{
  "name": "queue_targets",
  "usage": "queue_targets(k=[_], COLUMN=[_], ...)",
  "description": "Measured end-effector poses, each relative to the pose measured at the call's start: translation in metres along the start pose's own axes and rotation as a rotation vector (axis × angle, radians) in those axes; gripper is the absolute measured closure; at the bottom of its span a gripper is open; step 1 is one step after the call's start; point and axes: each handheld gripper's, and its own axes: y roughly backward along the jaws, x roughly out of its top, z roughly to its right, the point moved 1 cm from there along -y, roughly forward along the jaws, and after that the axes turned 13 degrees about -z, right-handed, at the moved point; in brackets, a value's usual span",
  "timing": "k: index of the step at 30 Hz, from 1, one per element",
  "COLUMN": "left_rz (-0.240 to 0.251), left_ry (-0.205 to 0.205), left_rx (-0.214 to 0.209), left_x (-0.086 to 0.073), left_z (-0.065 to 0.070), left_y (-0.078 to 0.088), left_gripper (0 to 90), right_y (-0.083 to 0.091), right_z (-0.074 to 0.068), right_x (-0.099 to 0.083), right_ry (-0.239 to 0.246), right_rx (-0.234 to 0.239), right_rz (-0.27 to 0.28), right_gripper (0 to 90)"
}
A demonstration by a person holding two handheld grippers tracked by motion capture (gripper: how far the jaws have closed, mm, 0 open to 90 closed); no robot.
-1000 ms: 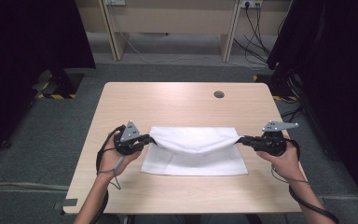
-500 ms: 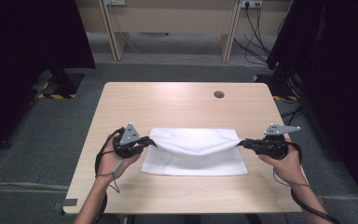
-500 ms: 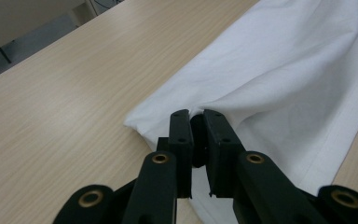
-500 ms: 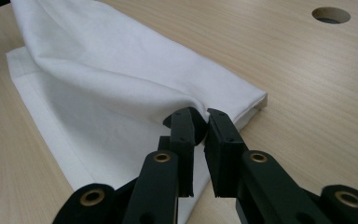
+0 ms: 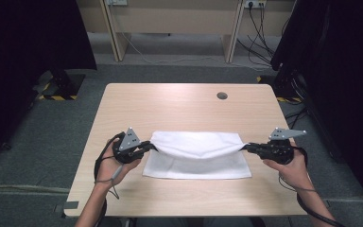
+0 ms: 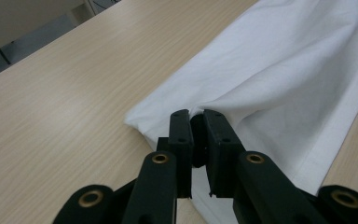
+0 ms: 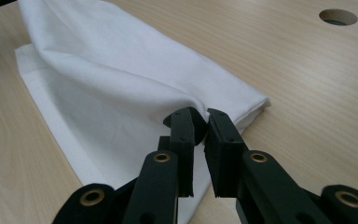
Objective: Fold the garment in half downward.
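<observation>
White cloth (image 5: 197, 156) lies across the near half of the tabletop (image 5: 184, 106), its long axis running from one hand to the other, and you have it pinned at both short ends. Your left gripper (image 5: 147, 146) has its jaws nearly together, pinching the upper layer at the left end; in the left gripper view the fabric (image 6: 279, 79) gathers into a tuck right at the gripper (image 6: 196, 126) tips. Your right gripper (image 5: 248, 147) does the same at the right end, jaws narrow on a pinch of the cloth (image 7: 121, 79), as the right gripper view shows at the gripper (image 7: 200, 122) tips. Between the two pinches the top layer hangs as a shallow fold, sagging toward you in the middle, while the bottom layer lies flat with its near edge showing beyond the fold. What matters now is that the cloth lies straight inward from each gripper, so neither hand is nearer: the two sit level with each other across the long axis. Judging by that, a fold toward you or away needs both hands travelling together, square to the axis, or one corner will lag and skew the edge. The round hole (image 5: 222, 95) in the tabletop sits well beyond the cloth.
</observation>
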Motion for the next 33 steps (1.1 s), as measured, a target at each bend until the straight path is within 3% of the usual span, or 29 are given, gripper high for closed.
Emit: queue_targets(k=[10,17,20,30,33], left_rz=[-0.033,-0.104,-0.152,-0.262,-0.265], left_ry=[-0.02,-0.023,-0.055,-0.089,-0.075], left_rx=[-0.029,-0.068,-0.096,-0.121,-0.125], left_x=[-0.012,-0.026,-0.027,-0.025,-0.024], left_z=[0.011,0.015,0.022,0.025,0.021], left_y=[-0.001,-0.012,-0.019,-0.039,-0.045], left_gripper=[81.8,81.5,81.5,81.3,81.2], right_y=[-0.001,-0.01,-0.015,-0.03,-0.035], right_z=[-0.002,-0.004,-0.005,-0.007,-0.005], right_x=[-0.011,-0.024,-0.028,-0.034,-0.032], right_ry=[0.032,0.078,0.091,0.101,0.093], right_rx=[0.022,0.08,0.091,0.065,0.055], right_rz=[-0.055,-0.144,-0.181,-0.259,-0.264], right_gripper=[81.7,81.5,81.5,81.2,81.2])
